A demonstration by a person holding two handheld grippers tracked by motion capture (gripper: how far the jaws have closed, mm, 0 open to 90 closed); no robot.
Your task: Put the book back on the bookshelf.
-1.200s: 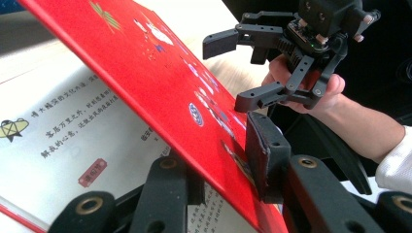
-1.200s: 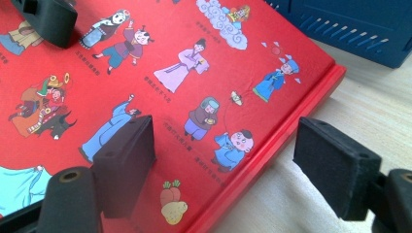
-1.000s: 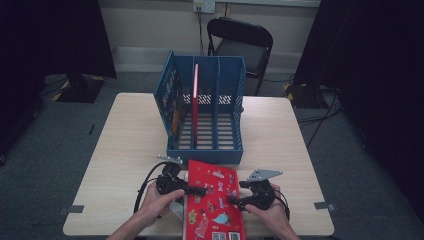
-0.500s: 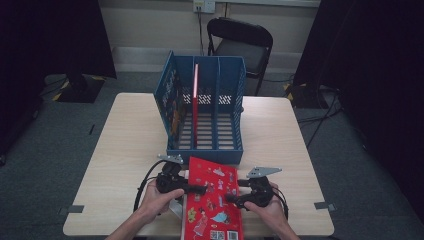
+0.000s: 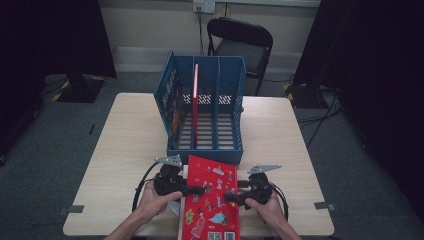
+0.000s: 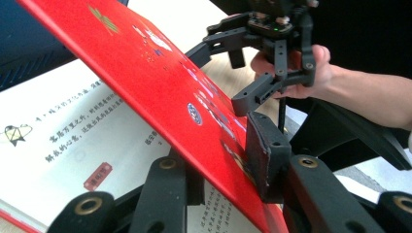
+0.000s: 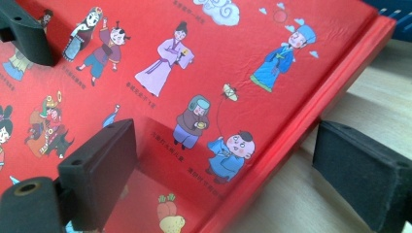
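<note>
**Book cover being lifted, rack waiting ahead**

Left gripper (image 6: pixel 228 189): jaws clamped on the red cover of the book (image 5: pixel 210 197), one pad above, one below; the cover is tilted up off the printed pages (image 6: pixel 73 141) underneath. Right gripper (image 7: pixel 233 179): jaws apart, straddling the book's far edge, one pad over the cover art, the other out past the spine above the worktop (image 7: pixel 296 199), not gripping yet.

In the high view the book lies at the near edge of the worktop (image 5: pixel 125 145), between the left gripper (image 5: pixel 192 191) and the right gripper (image 5: pixel 231 197), just in front of the blue rack (image 5: pixel 205 145). The rack has upright slots; a thin red book (image 5: pixel 195 92) stands in one of them.

Step, as I read it: getting hold of the book, probably to stand it in the rack. Next move likely calls for the right jaws to close on the spine edge so both sides are held. Risk: the cover alone is pinched, so the pages may hang open on lifting.
</note>
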